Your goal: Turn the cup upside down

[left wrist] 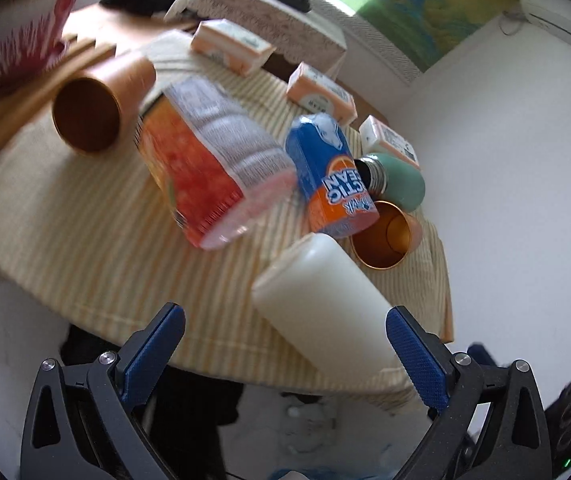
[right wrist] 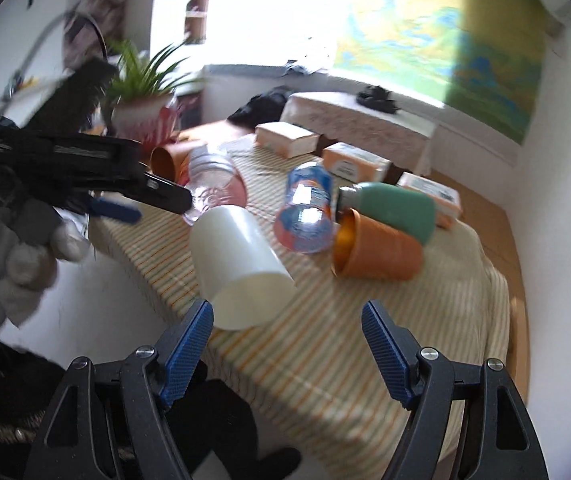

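A white cup (left wrist: 321,300) lies on its side on the striped tablecloth (left wrist: 85,240) near the table's front edge, its closed base toward the left wrist camera. My left gripper (left wrist: 285,344) is open and empty, its jaws just short of the cup. In the right wrist view the white cup (right wrist: 241,264) shows its open mouth toward the camera. My right gripper (right wrist: 287,336) is open and empty, just in front of the cup's mouth. The left gripper (right wrist: 125,200) appears at the left of that view, held by a gloved hand.
Two orange cups (left wrist: 101,100) (left wrist: 385,236) lie on their sides. A clear bottle with an orange label (left wrist: 209,164), a blue-orange bottle (left wrist: 325,172), a green flask (left wrist: 397,178) and several small boxes (left wrist: 229,46) crowd the table. A potted plant (right wrist: 141,96) stands at the back left.
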